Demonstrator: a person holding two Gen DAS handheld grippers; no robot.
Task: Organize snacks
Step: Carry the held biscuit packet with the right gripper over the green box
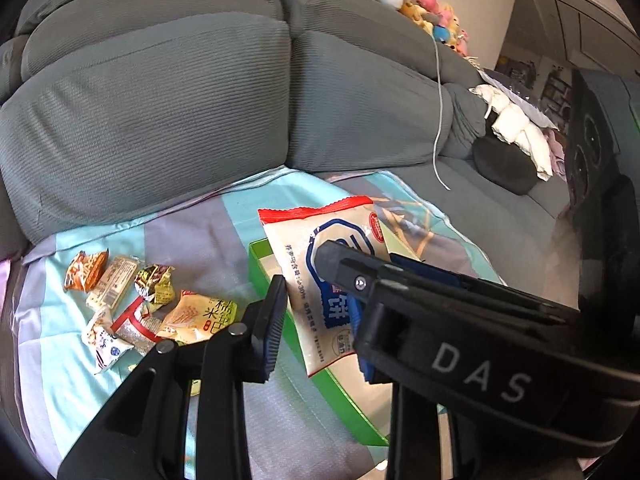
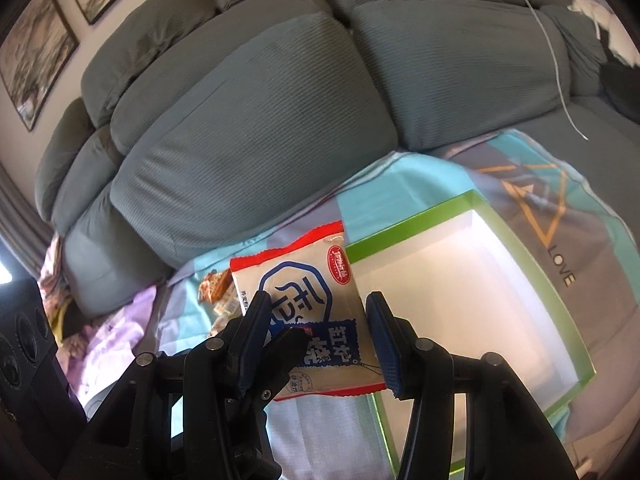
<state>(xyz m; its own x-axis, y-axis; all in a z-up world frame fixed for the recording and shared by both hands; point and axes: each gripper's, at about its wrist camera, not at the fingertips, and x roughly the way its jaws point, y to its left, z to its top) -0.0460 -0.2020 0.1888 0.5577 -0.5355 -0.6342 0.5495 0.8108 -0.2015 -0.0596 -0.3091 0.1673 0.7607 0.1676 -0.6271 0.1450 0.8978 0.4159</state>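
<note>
A cream plastic snack packet with red serrated edges and blue print [image 2: 304, 312] was seen upright between the blue-padded fingers [image 2: 382, 344] of the right hand-held gripper [image 2: 316, 344]. The pads stood at the packet's two sides; contact could not be told for certain. Another black gripper finger [image 2: 280, 356] was laid across the packet's lower left. Just right of the packet, a shallow green-rimmed box with a white inside [image 2: 460, 208] was set on a cloth of turquoise, lilac and grey patches [image 2: 400, 184], spread over a grey ribbed sofa [image 2: 260, 120]. Small wrapped snacks [image 2: 216, 288] were partly hidden behind the packet's left edge.
</note>
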